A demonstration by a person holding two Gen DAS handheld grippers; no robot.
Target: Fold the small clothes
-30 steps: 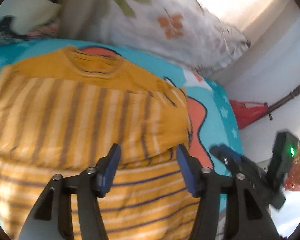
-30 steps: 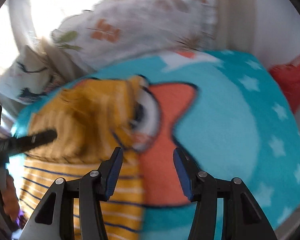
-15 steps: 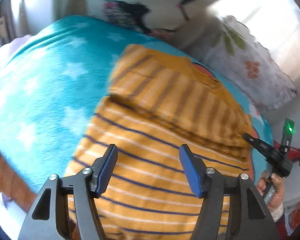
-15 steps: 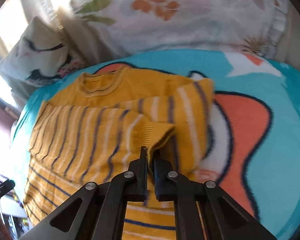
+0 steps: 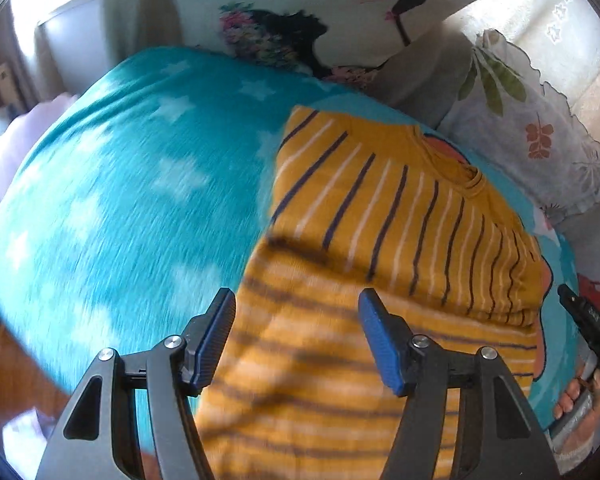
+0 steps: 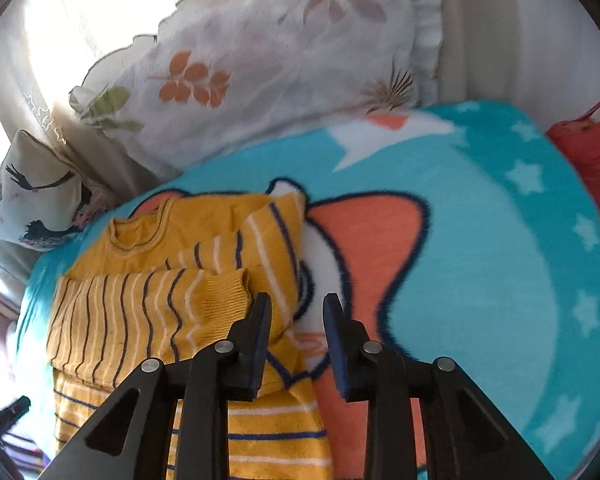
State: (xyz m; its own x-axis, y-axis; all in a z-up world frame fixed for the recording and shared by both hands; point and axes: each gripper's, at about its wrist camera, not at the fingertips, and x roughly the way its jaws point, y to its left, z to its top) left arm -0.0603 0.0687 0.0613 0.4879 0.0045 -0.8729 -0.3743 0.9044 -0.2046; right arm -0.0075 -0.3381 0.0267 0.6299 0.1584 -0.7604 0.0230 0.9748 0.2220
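A yellow sweater point(image 5: 380, 220) with dark and white stripes lies flat on a teal star blanket point(image 5: 120, 200). One sleeve is folded across its chest. My left gripper point(image 5: 296, 300) hovers open over the sweater's lower left edge, nothing between its fingers. In the right wrist view the sweater point(image 6: 140, 300) shows its collar and the folded sleeve, whose ribbed cuff point(image 6: 224, 296) lies just left of my right gripper point(image 6: 298, 304). That gripper's jaws are opening, with only the sweater's side edge and blanket point(image 6: 500, 240) beneath them. The right gripper point(image 5: 588, 316) also shows at the left wrist view's right edge.
A white pillow with leaf prints point(image 6: 280, 60) and a pillow with a drawn figure point(image 5: 320, 12) lean along the far side of the blanket. A red bag point(image 6: 592, 148) sits past the blanket's right edge. A person's fingers point(image 5: 572, 400) hold the right gripper's handle.
The right gripper, shut on the sleeve cuff half a second ago, has let it go; the cuff now rests on the chest. The left gripper has swung over to the sweater's left edge.
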